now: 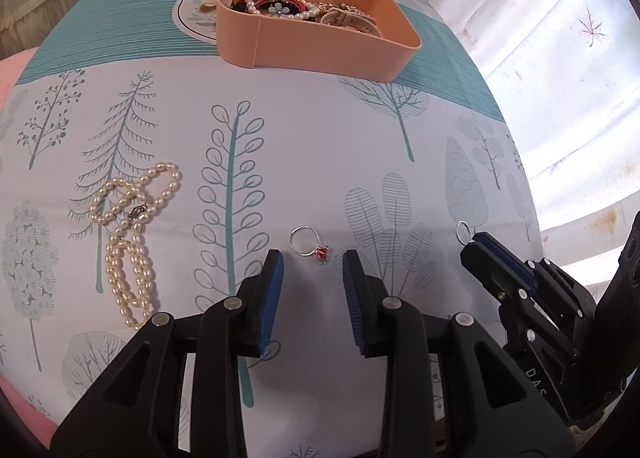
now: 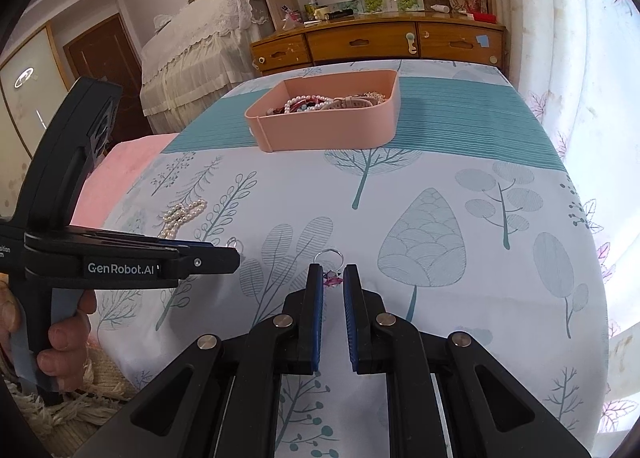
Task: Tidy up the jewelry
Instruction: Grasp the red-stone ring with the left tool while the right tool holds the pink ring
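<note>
Looks lined up for a pinch: left gripper [image 1: 314, 262] wide open, empty, just short of the red-stone ring [image 1: 310, 246] near centre. Right gripper [image 2: 333, 274] nearly closed, pinching a pink-stone ring [image 2: 329, 266], probably headed for the far pink tray [image 1: 320, 54]. Pearl necklace [image 1: 132, 238] lying off left.

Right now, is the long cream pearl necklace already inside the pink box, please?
No, the long cream pearl necklace lies on the tree-print cloth.

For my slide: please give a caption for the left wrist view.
Open left gripper nears a red-stone ring; pearls lie left, pink tray behind.
</note>
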### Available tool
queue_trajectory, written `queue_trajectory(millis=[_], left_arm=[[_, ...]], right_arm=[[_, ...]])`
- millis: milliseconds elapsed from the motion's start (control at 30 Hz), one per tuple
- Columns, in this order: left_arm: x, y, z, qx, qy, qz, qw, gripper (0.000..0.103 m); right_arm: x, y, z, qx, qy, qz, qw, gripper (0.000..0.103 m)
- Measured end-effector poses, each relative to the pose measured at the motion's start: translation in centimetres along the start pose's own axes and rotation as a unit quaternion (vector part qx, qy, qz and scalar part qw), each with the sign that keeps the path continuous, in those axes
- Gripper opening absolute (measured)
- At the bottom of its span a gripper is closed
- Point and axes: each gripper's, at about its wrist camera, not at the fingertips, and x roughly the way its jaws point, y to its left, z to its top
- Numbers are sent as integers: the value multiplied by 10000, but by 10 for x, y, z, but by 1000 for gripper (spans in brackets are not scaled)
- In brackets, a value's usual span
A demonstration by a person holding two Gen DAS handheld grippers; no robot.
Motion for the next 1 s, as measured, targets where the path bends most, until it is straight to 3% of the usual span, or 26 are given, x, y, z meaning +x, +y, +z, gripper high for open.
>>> queue_trajectory(millis=[600,833,1000], left_arm=[[15,-8,1,586,47,416,9974,27],[13,2,1,541,56,318,9980,6],[9,4,-5,609,-25,208,9979,6]], right_arm=[[4,-4,-1,183,52,19,9998,10],[1,-5,1,253,23,-7,9997,10],[-3,-2,1,241,-5,8,9997,10]])
